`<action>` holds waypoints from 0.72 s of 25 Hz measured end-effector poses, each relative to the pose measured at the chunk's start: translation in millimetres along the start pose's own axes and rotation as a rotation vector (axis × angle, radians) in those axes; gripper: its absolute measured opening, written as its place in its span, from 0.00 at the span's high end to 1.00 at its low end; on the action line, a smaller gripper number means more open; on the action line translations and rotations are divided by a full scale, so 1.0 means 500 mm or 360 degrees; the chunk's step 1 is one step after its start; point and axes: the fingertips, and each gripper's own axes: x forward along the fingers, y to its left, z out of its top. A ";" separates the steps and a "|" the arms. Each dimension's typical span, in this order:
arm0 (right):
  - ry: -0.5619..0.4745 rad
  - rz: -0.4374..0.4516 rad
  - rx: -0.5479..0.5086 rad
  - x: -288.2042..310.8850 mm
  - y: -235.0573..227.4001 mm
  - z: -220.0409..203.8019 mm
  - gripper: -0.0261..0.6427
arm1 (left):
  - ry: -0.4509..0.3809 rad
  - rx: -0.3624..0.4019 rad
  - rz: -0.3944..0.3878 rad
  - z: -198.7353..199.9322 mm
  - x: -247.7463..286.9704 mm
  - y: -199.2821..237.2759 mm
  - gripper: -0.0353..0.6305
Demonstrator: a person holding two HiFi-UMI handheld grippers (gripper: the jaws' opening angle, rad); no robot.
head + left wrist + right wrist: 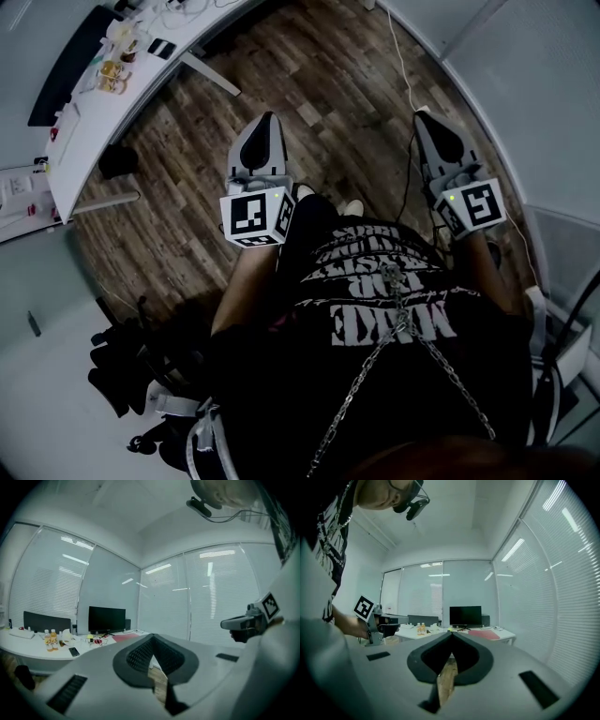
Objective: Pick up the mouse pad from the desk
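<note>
- left tool [152, 638]: jaws pressed together with nothing between them, held level above the wood floor [309, 84].
- right tool [451, 635]: jaws also pressed together and empty, level, beside the left one.
- mouse pad [483, 633]: a reddish flat sheet on the white counter [508, 636], far beyond both tools' tips and well apart from them, just right of the dark monitor [465, 616].
- the left gripper view shows the pad left of that tool's tip. the right gripper view shows it slightly right of its tip.
- bottles [421, 629] stand on the counter, well left of the pad.
</note>
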 end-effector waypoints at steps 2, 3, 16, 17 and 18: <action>0.0029 -0.0013 0.0023 0.005 -0.008 -0.013 0.96 | 0.0008 0.0009 0.0006 -0.002 0.004 0.006 0.94; 0.0037 -0.0020 0.0031 0.005 -0.009 -0.017 0.96 | 0.0014 0.0029 -0.0003 -0.003 0.005 0.005 0.94; 0.0094 -0.0055 0.0056 0.182 -0.012 -0.019 0.96 | 0.0046 0.0041 -0.0083 -0.006 0.125 0.139 0.94; 0.0082 -0.0054 0.0048 0.203 -0.011 -0.010 0.96 | 0.0041 0.0050 -0.0080 -0.003 0.136 0.156 0.94; 0.0072 -0.0057 0.0039 0.223 -0.011 -0.001 0.96 | 0.0032 0.0046 -0.0085 0.001 0.150 0.172 0.94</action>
